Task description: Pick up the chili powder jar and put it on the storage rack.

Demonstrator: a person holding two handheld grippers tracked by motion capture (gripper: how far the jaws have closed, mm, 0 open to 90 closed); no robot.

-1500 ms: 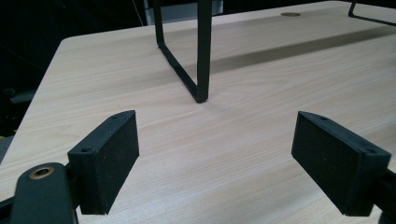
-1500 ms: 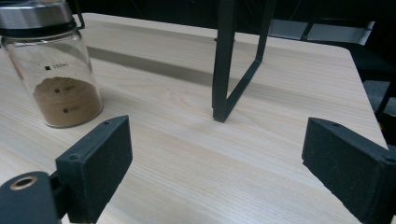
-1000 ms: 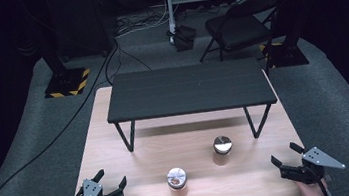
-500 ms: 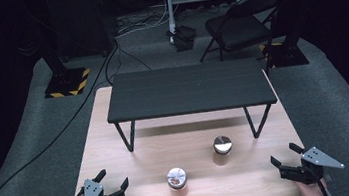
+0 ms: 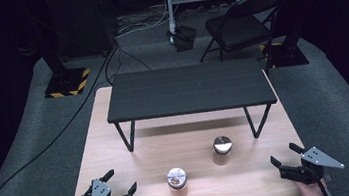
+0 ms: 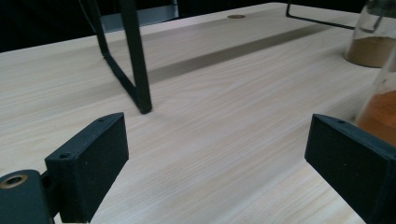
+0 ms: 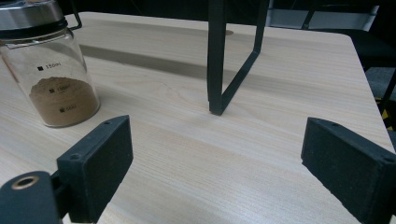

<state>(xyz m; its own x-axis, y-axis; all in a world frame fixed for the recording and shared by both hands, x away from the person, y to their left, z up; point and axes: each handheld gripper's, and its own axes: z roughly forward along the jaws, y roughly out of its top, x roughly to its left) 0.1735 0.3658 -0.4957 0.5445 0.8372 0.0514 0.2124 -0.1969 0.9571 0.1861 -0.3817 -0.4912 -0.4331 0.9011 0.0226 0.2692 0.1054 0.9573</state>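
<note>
Two glass jars with metal lids stand on the wooden table (image 5: 116, 135). One jar holds orange powder (image 5: 176, 181) (image 6: 380, 112), the other brown powder (image 5: 222, 149) (image 7: 53, 70) (image 6: 373, 42). My left gripper (image 5: 121, 180) (image 6: 217, 154) rests near the front left corner, left of the orange jar and apart from it. Its jaws have just been opening and nothing is between them. At the front right, my right gripper (image 5: 283, 153) (image 7: 215, 158) is open and empty, with the brown jar ahead to its left.
A low black shelf (image 5: 189, 90) on thin metal legs (image 7: 217, 56) (image 6: 135, 60) spans the far half of the table. Beyond the table are a folding chair (image 5: 239, 24), stands and floor cables (image 5: 43, 149).
My left gripper's jaws have spread a little wider. Both hands and both jars have stayed in place.
</note>
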